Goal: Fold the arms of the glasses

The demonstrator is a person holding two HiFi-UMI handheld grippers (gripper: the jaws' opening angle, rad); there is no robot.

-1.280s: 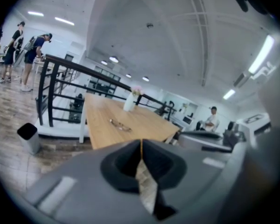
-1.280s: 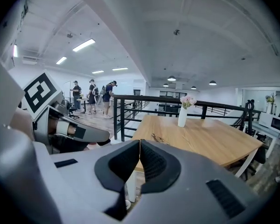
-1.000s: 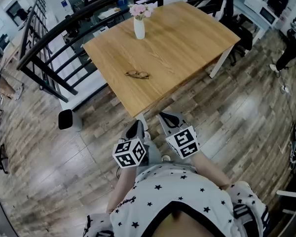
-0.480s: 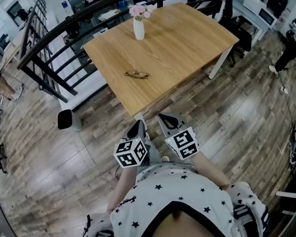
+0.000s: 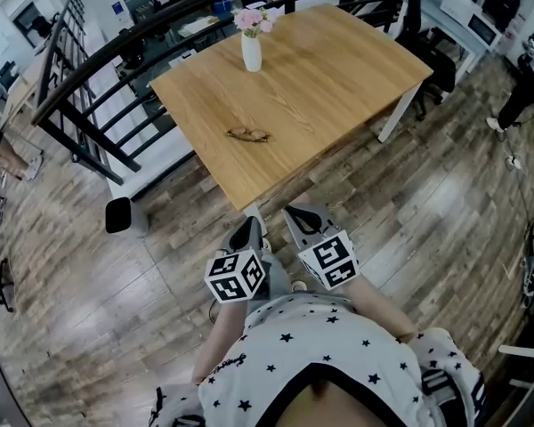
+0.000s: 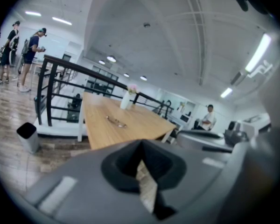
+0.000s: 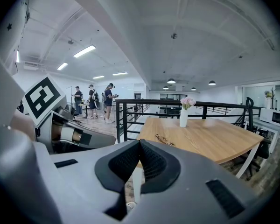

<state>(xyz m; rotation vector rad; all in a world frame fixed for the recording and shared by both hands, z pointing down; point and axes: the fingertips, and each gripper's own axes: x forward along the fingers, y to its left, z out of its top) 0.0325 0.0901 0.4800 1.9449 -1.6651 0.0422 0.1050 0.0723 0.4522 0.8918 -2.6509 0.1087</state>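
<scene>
A pair of glasses [image 5: 247,134] lies on the wooden table [image 5: 338,69] near its front left part, arms spread out. The left gripper view shows the glasses [image 6: 115,122] far off, as does the right gripper view, with the glasses [image 7: 164,139] beyond the table's near edge. My left gripper [image 5: 248,230] and right gripper [image 5: 297,214] hang side by side over the floor, short of the table and close to my body. Both point toward the table. The left gripper [image 6: 141,143] has its jaws together, empty. The right gripper [image 7: 140,143] is shut too, holding nothing.
A white vase with pink flowers [image 5: 251,47] stands at the table's far side. A black railing [image 5: 98,78] runs behind and left of the table, with a small black bin [image 5: 117,214] on the floor. A dark chair [image 5: 436,65] is at the table's right. People stand far off [image 7: 107,99].
</scene>
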